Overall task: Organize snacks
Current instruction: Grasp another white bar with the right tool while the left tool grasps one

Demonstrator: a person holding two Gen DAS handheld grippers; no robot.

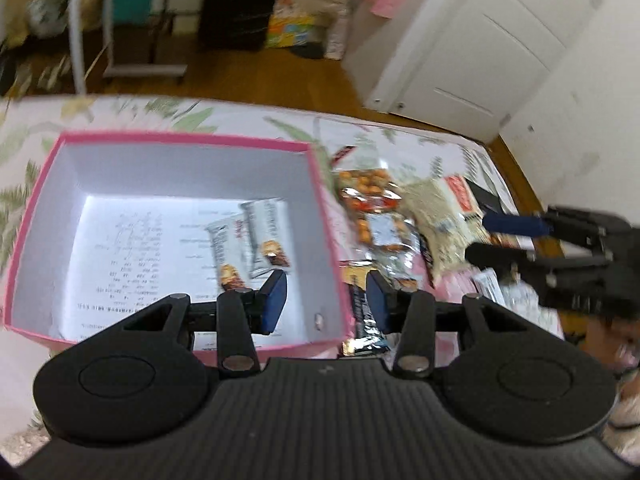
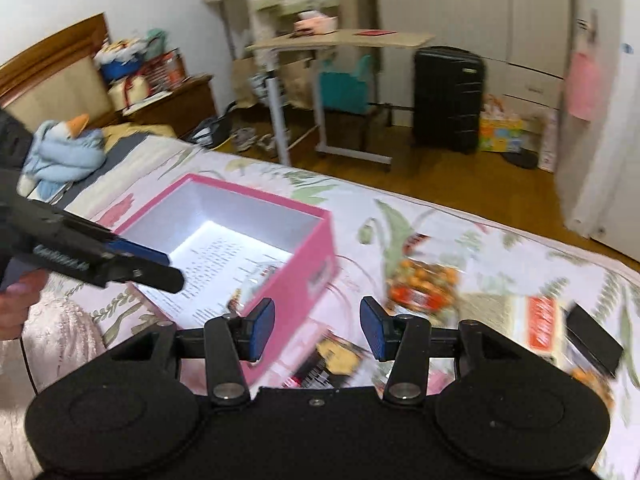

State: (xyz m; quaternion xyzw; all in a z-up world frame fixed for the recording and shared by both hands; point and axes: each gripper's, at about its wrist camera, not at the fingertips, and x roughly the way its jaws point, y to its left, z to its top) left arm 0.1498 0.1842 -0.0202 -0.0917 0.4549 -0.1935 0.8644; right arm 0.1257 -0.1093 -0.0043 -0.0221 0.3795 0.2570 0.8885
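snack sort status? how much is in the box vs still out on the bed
Done: two snack bars lie in the pink box. In hand: nothing; the left gripper and right gripper are both open and empty. Left: the nut packet, the pale rice-snack bag, a dark bar beside the box and other wrappers, too blurred to count, still lie on the floral bedspread.

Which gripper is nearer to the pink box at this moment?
Left. The left gripper hangs open over the near right corner of the pink box. The right gripper is open, over the snacks beside it.
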